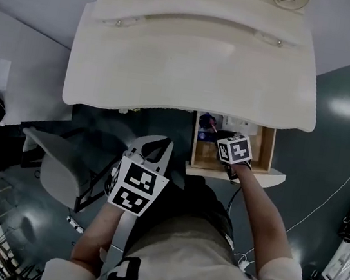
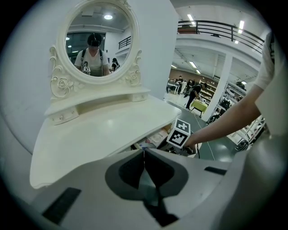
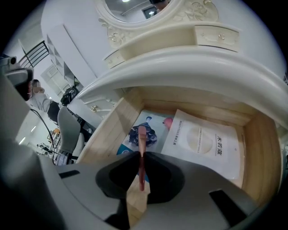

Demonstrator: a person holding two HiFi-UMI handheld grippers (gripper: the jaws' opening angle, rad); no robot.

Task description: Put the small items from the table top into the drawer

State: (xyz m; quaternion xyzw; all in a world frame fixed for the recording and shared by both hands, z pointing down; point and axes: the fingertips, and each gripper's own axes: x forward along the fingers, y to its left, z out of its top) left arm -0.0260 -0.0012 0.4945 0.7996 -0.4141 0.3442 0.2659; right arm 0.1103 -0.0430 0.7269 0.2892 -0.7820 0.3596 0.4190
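The cream dressing table (image 1: 193,60) has its wooden drawer (image 1: 265,157) pulled out at the right. My right gripper (image 1: 222,138) reaches down into the drawer, shut on a thin red stick-like item (image 3: 141,139) that pokes out past the jaws. On the drawer (image 3: 108,130) floor lie a white flat packet (image 3: 202,143) and a blue picture packet (image 3: 146,128). My left gripper (image 1: 163,142) hangs in front of the table edge, left of the drawer. Seen along its own jaws, the left gripper (image 2: 144,152) is shut with nothing in it.
An oval mirror (image 2: 96,45) stands at the back of the table (image 2: 99,130). A grey chair (image 1: 60,164) sits to the left on the dark floor. A white cable (image 1: 329,198) runs across the floor at the right.
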